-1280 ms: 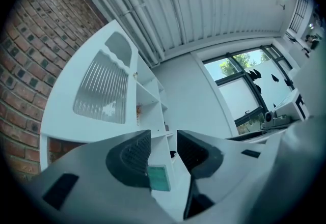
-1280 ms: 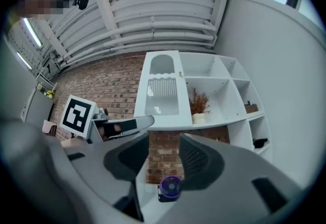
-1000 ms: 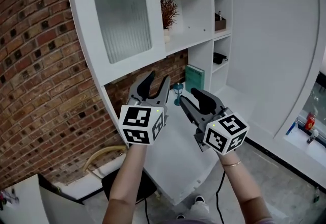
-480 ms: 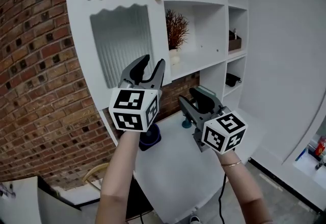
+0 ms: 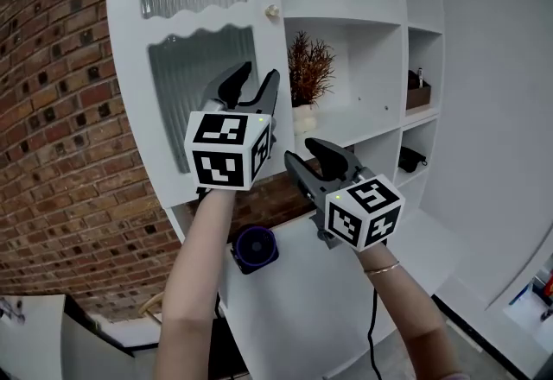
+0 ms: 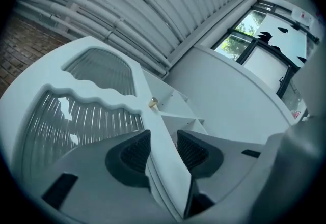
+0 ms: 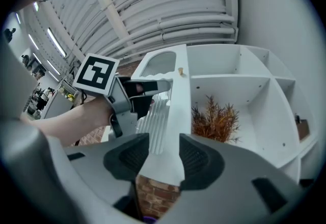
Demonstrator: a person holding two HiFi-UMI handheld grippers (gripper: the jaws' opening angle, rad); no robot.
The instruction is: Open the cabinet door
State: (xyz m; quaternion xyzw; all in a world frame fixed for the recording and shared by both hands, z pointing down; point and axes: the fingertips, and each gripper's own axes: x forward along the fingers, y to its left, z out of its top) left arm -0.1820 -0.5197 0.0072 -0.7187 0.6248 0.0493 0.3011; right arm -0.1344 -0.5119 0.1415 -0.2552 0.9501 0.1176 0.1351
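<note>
The white cabinet door (image 5: 259,50) has two ribbed glass panels and a small brass knob (image 5: 272,12) near its right edge; it looks closed. My left gripper (image 5: 255,76) is raised in front of the lower glass panel, below and left of the knob, open and holding nothing. In the left gripper view the knob (image 6: 153,102) sits just above the open left gripper (image 6: 163,135). My right gripper (image 5: 304,152) is lower and to the right, open and empty. The right gripper view looks past the right gripper (image 7: 164,140) at the door edge, the knob (image 7: 180,71) and the left gripper (image 7: 153,87).
Open white shelves to the door's right hold a potted dry plant (image 5: 309,76), a brown box (image 5: 418,95) and a black object (image 5: 409,160). A brick wall (image 5: 60,154) lies to the left. A dark round device (image 5: 256,249) sits on the white counter (image 5: 294,300) below.
Both grippers have risen toward the door; the left one climbed from under the door to in front of its lower glass panel. Both stayed open.
</note>
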